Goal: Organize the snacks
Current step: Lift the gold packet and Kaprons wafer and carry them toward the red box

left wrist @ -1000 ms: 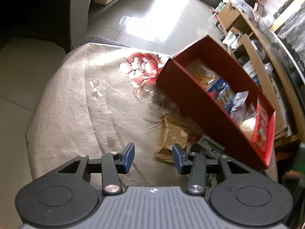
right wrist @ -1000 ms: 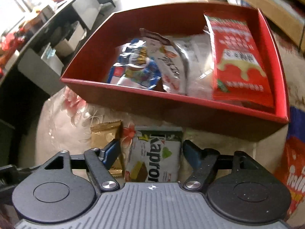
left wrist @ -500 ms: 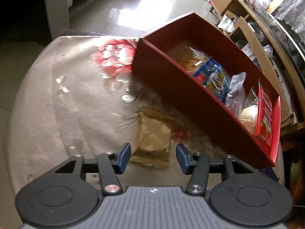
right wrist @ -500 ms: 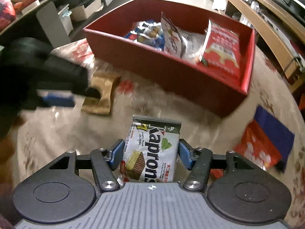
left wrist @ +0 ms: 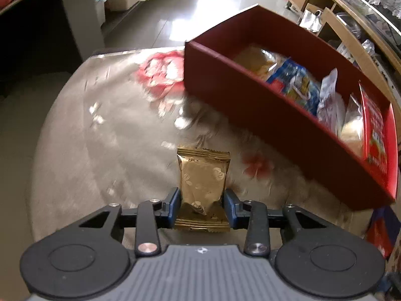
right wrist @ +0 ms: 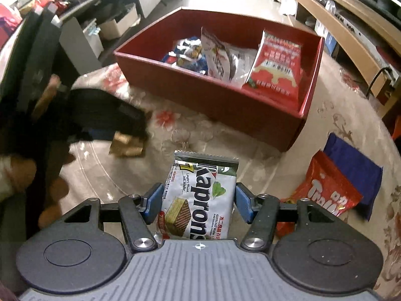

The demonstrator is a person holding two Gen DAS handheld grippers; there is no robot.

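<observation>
My left gripper point(left wrist: 201, 207) is shut on a gold snack packet point(left wrist: 203, 183), held above the flowered tablecloth. My right gripper point(right wrist: 198, 204) is shut on a white Kaprons wafer packet point(right wrist: 200, 200), lifted off the table. The red box point(left wrist: 250, 105) stands ahead and right in the left wrist view; it holds several snack bags. In the right wrist view the red box point(right wrist: 200, 92) is ahead, with a red bag point(right wrist: 275, 67) leaning at its right side. The left gripper with the gold packet point(right wrist: 127, 145) shows blurred at left there.
A red snack bag point(right wrist: 323, 193) and a dark blue bag point(right wrist: 351, 168) lie on the table to the right of my right gripper. Wooden shelving point(right wrist: 351, 30) runs along the far right. The round table's edge point(left wrist: 50, 130) curves at left.
My left gripper moved over the gold packet, shut on it and lifted it. My right gripper pulled back and up from the box with the Kaprons packet held.
</observation>
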